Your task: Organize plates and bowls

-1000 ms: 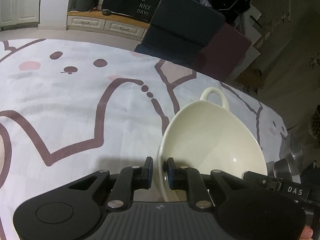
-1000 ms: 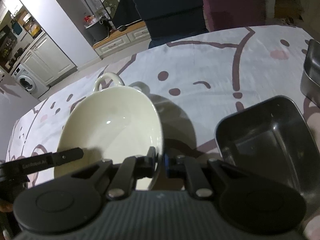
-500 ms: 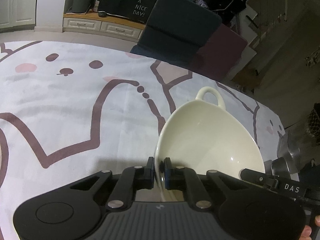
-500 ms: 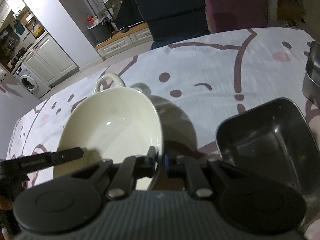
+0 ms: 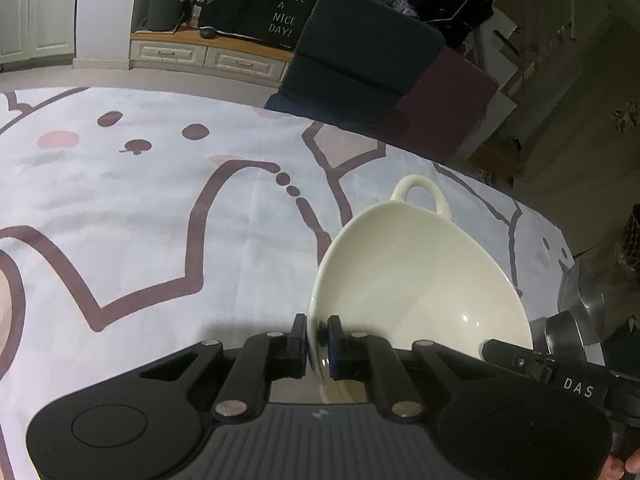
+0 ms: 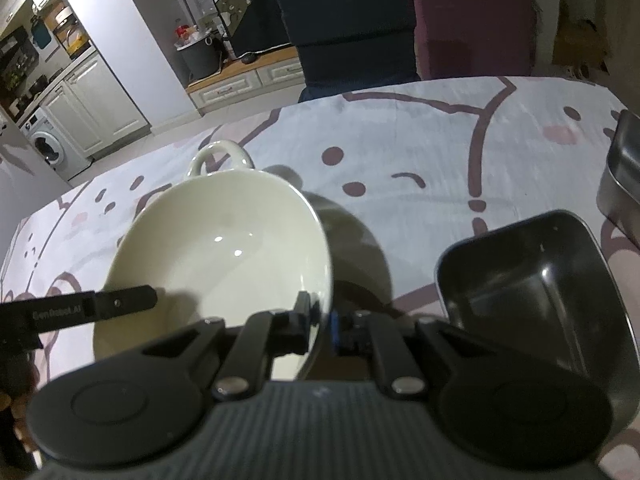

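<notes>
A cream bowl (image 5: 420, 276) with a loop handle at its far side is held above the table. My left gripper (image 5: 318, 336) is shut on its left rim. My right gripper (image 6: 322, 320) is shut on its right rim; the bowl (image 6: 224, 252) fills the left of the right wrist view. Each gripper's finger shows across the bowl in the other's view. A dark rectangular metal tray (image 6: 536, 288) lies on the cloth just right of the bowl.
The table wears a white cloth (image 5: 140, 208) with brown cartoon lines. A second steel container (image 6: 624, 172) stands at the table's right edge. Dark blue and maroon chairs (image 5: 360, 68) stand beyond the far edge.
My left gripper's jaws have closed from a small gap onto the bowl's rim. The bowl has shifted slightly nearer the cameras and appears lifted, both grippers moving with it.
</notes>
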`<state>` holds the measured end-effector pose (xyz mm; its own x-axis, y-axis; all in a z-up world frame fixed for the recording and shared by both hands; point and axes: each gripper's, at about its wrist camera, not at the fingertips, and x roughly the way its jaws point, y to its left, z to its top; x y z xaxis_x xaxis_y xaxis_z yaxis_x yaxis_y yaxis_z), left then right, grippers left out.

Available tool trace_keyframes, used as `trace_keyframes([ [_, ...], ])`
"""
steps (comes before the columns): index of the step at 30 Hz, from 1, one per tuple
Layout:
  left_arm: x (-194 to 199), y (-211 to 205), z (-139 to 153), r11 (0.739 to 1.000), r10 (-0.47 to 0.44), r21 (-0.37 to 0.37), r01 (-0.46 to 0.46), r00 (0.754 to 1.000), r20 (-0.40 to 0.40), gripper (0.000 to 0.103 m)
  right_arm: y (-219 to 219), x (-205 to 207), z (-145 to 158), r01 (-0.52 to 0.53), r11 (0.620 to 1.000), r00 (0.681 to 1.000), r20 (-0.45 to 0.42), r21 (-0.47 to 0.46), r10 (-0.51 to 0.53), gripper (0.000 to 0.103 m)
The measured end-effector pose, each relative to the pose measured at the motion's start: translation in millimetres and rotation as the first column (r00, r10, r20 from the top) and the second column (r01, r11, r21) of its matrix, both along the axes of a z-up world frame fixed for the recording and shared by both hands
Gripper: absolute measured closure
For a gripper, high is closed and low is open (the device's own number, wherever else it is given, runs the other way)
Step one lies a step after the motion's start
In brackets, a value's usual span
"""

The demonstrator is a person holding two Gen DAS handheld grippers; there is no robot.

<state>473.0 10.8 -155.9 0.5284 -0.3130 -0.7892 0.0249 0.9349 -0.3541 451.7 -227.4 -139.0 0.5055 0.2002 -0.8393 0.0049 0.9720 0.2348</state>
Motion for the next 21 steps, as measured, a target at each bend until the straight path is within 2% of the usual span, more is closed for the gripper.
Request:
trace_keyframes([
  [13, -9.5, -2.0, 15.7, 1.0, 0.003, 0.003, -0.003, 1.0, 0.007, 0.093, -3.5, -6.4, 12.0, -0.01, 1.0, 1.0, 0.025, -0.006, 0.01, 0.091],
  [21, -25.7, -7.3, 35.2, 1.0, -0.009, 0.01, 0.008, 0.999, 0.032, 0.093, -10.4, -16.9, 27.7, 0.001, 1.0, 0.999, 0.048, -0.001, -0.001, 0.091],
])
